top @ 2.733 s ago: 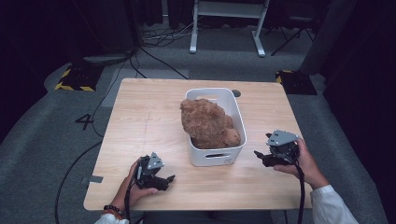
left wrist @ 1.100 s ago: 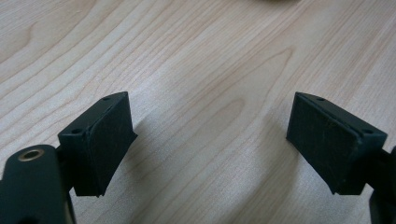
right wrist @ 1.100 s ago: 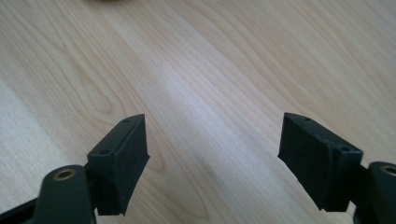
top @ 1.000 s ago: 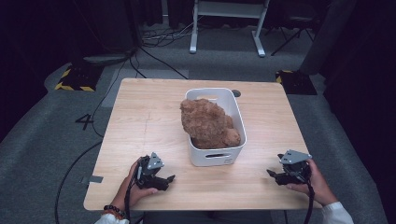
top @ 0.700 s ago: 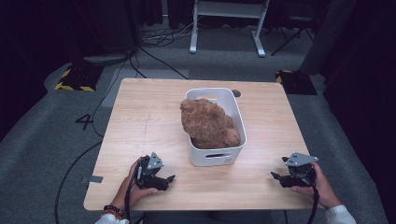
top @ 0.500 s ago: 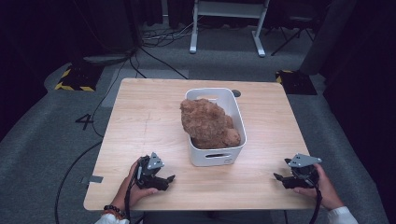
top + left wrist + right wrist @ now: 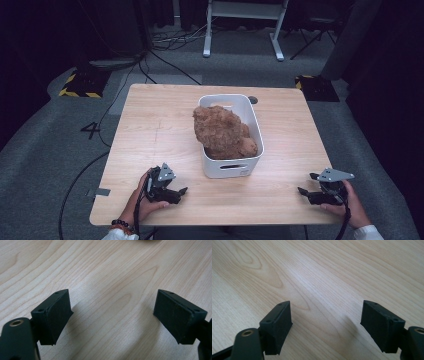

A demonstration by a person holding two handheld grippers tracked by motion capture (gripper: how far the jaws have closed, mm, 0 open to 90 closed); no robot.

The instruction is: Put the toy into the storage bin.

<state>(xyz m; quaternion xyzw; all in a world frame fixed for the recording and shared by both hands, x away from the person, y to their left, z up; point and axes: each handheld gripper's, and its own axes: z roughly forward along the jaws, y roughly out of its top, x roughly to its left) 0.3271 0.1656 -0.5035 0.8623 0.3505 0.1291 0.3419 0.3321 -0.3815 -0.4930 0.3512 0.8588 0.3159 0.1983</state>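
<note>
The brown plush toy sits in the white bin at the middle of the table, bulging over its rim. It looks soft, light and squashy, so it should be safe to pinch firmly; the upper bulge that stands clear of the bin seems the best hold. The left gripper rests near the front edge, jaws apart and empty. The right gripper, jaws likewise apart and empty, has drawn back from beside the bin toward the front right corner.
</note>
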